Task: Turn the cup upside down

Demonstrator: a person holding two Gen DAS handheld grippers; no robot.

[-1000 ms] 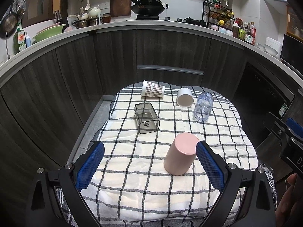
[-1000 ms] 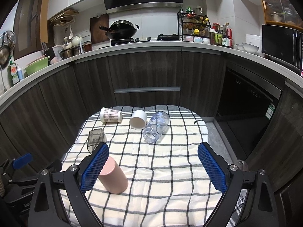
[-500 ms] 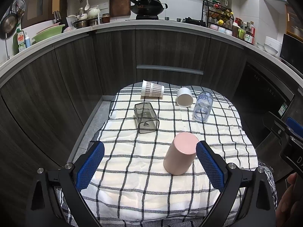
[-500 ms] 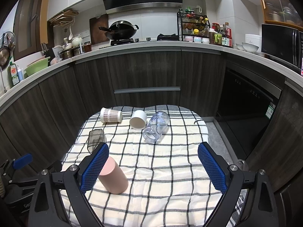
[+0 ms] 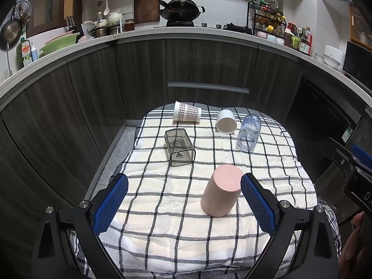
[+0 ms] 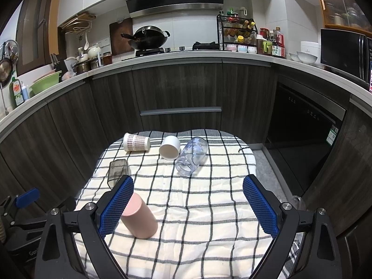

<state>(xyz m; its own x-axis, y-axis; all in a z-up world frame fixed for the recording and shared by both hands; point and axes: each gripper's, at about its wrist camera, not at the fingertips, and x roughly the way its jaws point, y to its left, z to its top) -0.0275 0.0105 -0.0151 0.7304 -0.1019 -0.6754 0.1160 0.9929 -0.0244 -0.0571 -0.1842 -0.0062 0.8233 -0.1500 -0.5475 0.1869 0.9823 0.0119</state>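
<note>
A pink cup (image 5: 220, 191) stands upside down on the checked cloth (image 5: 162, 197), closed base up. It also shows in the right wrist view (image 6: 139, 218). A patterned paper cup (image 5: 186, 114), a white cup (image 5: 226, 122), a clear glass jar (image 5: 249, 132) and a smoky square cup (image 5: 179, 147) lie on their sides farther back. My left gripper (image 5: 183, 201) is open and empty, with the pink cup just inside its right finger. My right gripper (image 6: 188, 207) is open and empty above the cloth, the pink cup beside its left finger.
Dark kitchen cabinets (image 6: 181, 93) curve behind the table, with a counter (image 5: 186, 31) holding a wok, pots and bottles. A dishwasher front (image 6: 307, 139) is at the right. The right gripper's body (image 5: 348, 167) shows at the left view's right edge.
Nothing has visibly changed apart from a very slight camera drift; both grippers stay open and the pink cup stays put.
</note>
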